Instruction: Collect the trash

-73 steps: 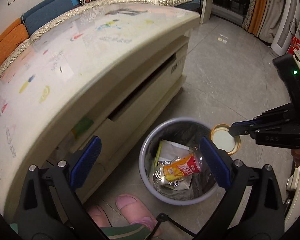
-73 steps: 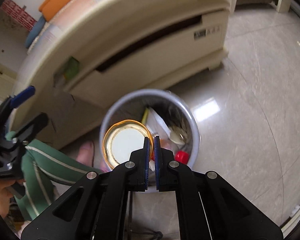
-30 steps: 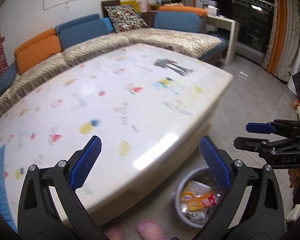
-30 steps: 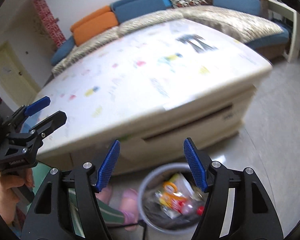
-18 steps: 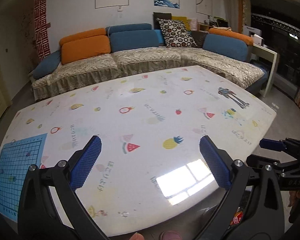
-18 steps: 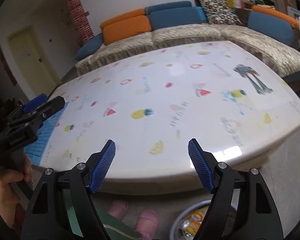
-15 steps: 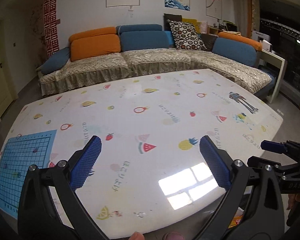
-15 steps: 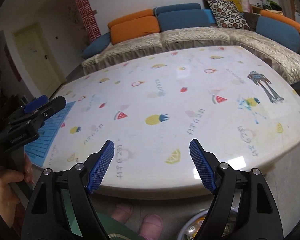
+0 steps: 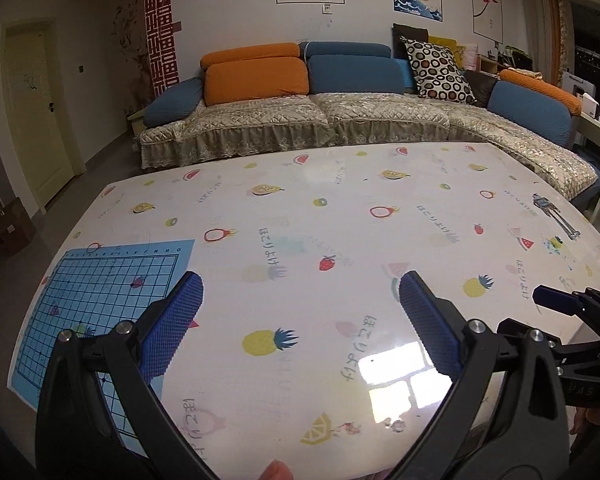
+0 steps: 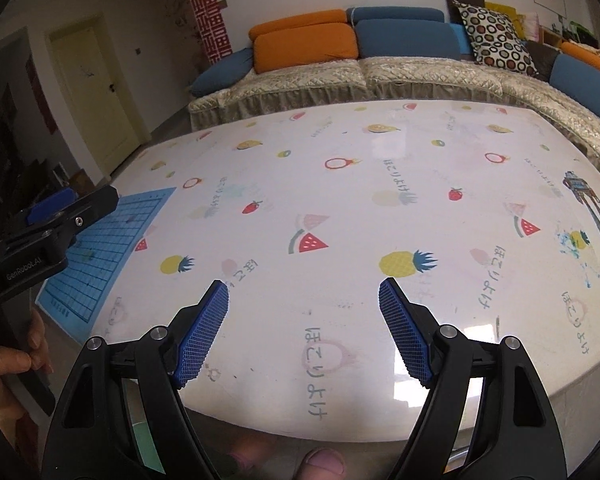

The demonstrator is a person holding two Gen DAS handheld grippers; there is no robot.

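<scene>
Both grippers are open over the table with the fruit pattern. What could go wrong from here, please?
1. The printed fruits on the table may be mistaken for trash; no loose item is visible on it.
2. The left gripper and right gripper hang close side by side and could collide.
3. A toe under the table edge could be bumped.

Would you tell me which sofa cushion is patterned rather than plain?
The cushion with dark rings on cream, propped at the sofa's corner; the others are plain orange or blue.
</scene>
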